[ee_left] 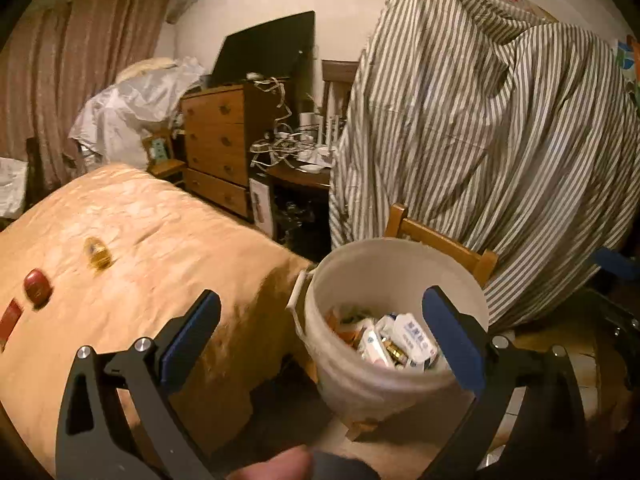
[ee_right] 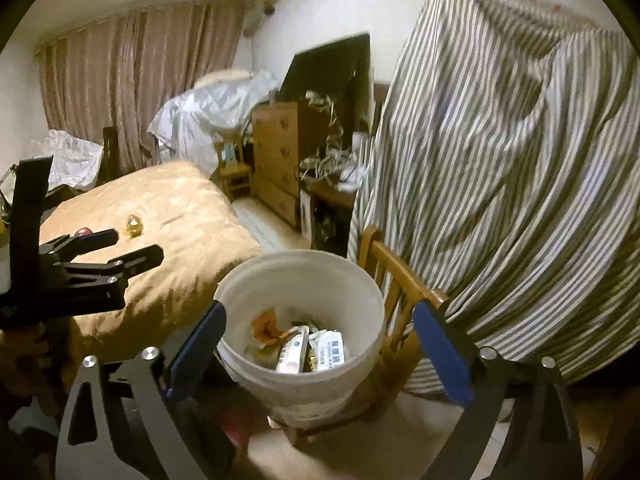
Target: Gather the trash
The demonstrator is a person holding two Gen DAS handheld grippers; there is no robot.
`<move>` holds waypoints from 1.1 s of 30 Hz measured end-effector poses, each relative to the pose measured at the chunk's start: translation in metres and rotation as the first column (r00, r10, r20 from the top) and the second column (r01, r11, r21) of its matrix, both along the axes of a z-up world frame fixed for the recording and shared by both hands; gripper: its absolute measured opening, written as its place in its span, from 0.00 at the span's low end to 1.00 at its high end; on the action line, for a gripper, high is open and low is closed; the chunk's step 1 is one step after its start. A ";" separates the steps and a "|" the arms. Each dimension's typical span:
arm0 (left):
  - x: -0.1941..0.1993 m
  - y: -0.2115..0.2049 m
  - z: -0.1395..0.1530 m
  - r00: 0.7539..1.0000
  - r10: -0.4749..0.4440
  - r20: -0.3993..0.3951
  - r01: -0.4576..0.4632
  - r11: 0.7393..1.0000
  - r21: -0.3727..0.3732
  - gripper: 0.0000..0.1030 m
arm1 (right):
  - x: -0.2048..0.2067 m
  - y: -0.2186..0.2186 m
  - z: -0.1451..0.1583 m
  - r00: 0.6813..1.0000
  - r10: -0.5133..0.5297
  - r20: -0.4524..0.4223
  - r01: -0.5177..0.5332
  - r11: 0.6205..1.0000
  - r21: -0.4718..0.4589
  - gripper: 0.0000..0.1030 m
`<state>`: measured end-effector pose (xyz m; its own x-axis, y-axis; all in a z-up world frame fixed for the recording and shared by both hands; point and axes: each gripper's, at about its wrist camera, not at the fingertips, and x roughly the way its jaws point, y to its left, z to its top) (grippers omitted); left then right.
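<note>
A white bucket (ee_left: 360, 388) (ee_right: 304, 392) stands on a wooden chair beside the bed and holds white packets (ee_left: 412, 340) (ee_right: 328, 354) and an orange wrapper (ee_right: 268, 328). My left gripper (ee_left: 322, 298) is open, with nothing between its fingers, and hangs above the bucket's left rim and the bed corner. My right gripper (ee_right: 320, 310) is open and empty above the bucket's mouth. The left gripper (ee_right: 132, 246) also shows at the left of the right wrist view. On the bed lie a gold wrapper (ee_left: 98, 254) (ee_right: 134, 225), a red item (ee_left: 37, 286) (ee_right: 84, 232) and a red packet (ee_left: 10, 318).
The bed (ee_left: 160, 240) has a tan cover. A striped cloth (ee_left: 500, 140) drapes a tall shape behind the wooden chair (ee_right: 400, 276). A wooden dresser (ee_left: 218, 144) with a dark screen (ee_left: 264, 48), a cable-strewn desk (ee_left: 300, 160) and curtains (ee_left: 80, 60) line the far side.
</note>
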<state>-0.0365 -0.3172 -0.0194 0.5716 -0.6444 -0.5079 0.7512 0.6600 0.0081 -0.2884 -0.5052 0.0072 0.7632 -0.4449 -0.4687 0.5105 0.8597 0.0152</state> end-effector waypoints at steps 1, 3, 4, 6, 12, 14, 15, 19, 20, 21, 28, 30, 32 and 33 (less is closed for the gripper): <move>-0.006 0.003 -0.001 1.000 0.002 0.008 -0.002 1.000 0.001 0.95 | -0.007 0.006 -0.002 1.000 -0.008 0.014 0.008 1.000 -0.005 0.93; -0.016 0.008 -0.001 1.000 -0.010 0.011 0.010 1.000 -0.007 0.95 | -0.021 0.013 -0.005 0.999 -0.024 0.028 0.024 1.000 0.000 0.93; -0.021 0.011 -0.001 1.000 -0.021 0.011 0.021 1.000 -0.014 0.95 | -0.028 0.015 -0.007 0.999 -0.029 0.030 0.029 1.000 0.000 0.93; -0.032 0.015 -0.002 0.999 -0.037 0.018 0.037 0.999 -0.025 0.95 | -0.038 0.019 -0.009 0.999 -0.042 0.031 0.043 0.999 -0.007 0.95; -0.055 0.017 -0.010 0.996 -0.083 0.040 0.084 0.996 -0.011 0.95 | -0.054 0.019 -0.024 0.998 -0.058 0.025 0.058 0.998 0.010 0.95; -0.062 0.018 -0.011 0.994 -0.096 0.057 0.096 0.995 -0.001 0.95 | -0.056 0.016 -0.027 0.998 -0.062 0.025 0.062 0.998 0.020 0.95; -0.063 0.019 -0.012 0.993 -0.101 0.055 0.101 0.995 -0.002 0.95 | -0.056 0.015 -0.028 0.998 -0.060 0.027 0.059 0.998 0.027 0.95; -0.065 0.019 -0.011 0.993 -0.103 0.051 0.103 0.995 -0.004 0.95 | -0.054 0.017 -0.030 0.998 -0.053 0.023 0.052 0.998 0.027 0.95; -0.065 0.019 -0.011 0.993 -0.102 0.051 0.103 0.995 -0.002 0.95 | -0.053 0.015 -0.030 0.998 -0.054 0.023 0.054 0.998 0.029 0.95; -0.065 0.020 -0.012 0.993 -0.105 0.050 0.105 0.994 -0.001 0.95 | -0.053 0.015 -0.032 0.998 -0.058 0.015 0.057 0.998 0.038 0.95; -0.065 0.016 -0.013 0.994 -0.106 0.036 0.105 0.994 0.012 0.95 | -0.047 0.008 -0.037 0.999 -0.052 -0.015 0.053 0.996 0.066 0.95; -0.066 0.015 -0.014 0.994 -0.104 0.035 0.104 0.994 0.013 0.95 | -0.046 0.009 -0.038 0.999 -0.051 -0.016 0.052 0.996 0.067 0.95; -0.065 0.015 -0.014 0.994 -0.104 0.034 0.104 0.995 0.012 0.95 | -0.047 0.009 -0.038 0.998 -0.053 -0.016 0.054 0.996 0.065 0.95; -0.065 0.014 -0.016 0.994 -0.104 0.032 0.103 0.995 0.016 0.95 | -0.046 0.009 -0.038 0.998 -0.052 -0.016 0.053 0.996 0.065 0.95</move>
